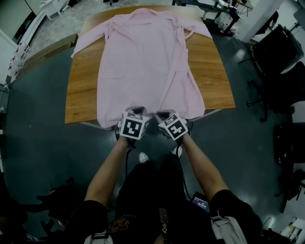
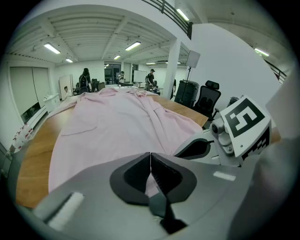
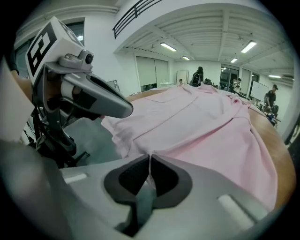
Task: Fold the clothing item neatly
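A: What print is carried?
B: Black-and-white squares are borne on the grippers' cubes (image 1: 133, 127).
A: And the setting?
B: A wooden table (image 1: 83, 90) is set on a dark grey floor (image 1: 38, 143) in a large strip-lit room.
A: The garment?
B: The pink robe (image 1: 147, 62) is spread flat. Its hem at the table's near edge is pinched in the closed left gripper (image 2: 150, 158) and right gripper (image 3: 149, 161).

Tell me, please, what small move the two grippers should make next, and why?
Probably lift the near hem slightly and carry it toward the collar. The left gripper and right gripper sit shut, side by side, apparently pinching the hem of the pink robe, which lies flat, unfolded, on the table.
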